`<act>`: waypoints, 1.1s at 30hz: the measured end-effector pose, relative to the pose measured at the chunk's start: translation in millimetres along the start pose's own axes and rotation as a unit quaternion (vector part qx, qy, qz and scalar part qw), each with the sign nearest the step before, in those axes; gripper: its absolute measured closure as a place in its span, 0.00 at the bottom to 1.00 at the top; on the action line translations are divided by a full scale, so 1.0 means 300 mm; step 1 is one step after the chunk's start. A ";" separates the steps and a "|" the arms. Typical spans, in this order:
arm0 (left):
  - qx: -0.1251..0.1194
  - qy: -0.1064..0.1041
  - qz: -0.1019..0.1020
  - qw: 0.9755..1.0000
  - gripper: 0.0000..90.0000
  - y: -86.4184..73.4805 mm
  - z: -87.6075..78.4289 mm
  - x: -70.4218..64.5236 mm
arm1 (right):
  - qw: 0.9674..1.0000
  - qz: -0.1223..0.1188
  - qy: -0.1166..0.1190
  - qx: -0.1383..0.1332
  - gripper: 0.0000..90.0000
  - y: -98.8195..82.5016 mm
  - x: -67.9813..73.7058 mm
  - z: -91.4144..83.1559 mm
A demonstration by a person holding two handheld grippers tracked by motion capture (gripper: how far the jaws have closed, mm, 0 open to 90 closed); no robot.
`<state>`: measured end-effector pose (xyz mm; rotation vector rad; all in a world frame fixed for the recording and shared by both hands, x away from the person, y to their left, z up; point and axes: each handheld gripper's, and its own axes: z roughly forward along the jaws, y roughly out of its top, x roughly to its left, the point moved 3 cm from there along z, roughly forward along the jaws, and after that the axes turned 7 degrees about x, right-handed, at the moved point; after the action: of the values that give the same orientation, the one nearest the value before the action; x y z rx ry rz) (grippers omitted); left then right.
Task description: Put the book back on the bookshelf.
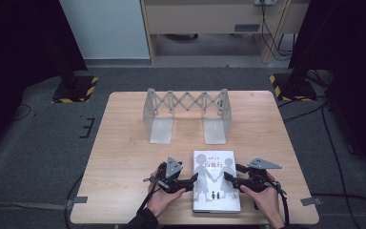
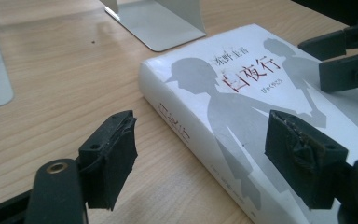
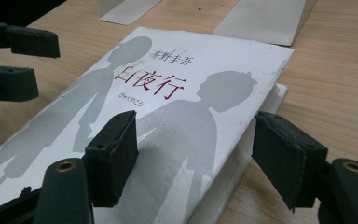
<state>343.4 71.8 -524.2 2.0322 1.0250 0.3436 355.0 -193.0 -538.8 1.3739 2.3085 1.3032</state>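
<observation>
Book (image 1: 216,181) flat on the table (image 1: 124,157), left gripper (image 1: 191,180) and right gripper (image 1: 229,178) agape astride its edges.

A closed white book (image 1: 216,181) with grey silhouettes lies flat near the table's front edge.

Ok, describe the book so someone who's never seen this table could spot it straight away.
On the wooden table, look at the near edge, in front of the grey expanding bookend rack. The book lies flat there, the lone white thing, with grey silhouettes holding hands and red title characters.
</observation>
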 end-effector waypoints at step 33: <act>0.009 -0.036 -0.003 0.999 0.21 -0.024 0.025 -0.002 | 0.998 0.010 0.034 -0.046 0.33 0.075 0.024 -0.004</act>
<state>343.3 69.7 -534.5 2.0410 0.9937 0.2572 364.6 -183.7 -519.4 1.3484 2.2517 1.4642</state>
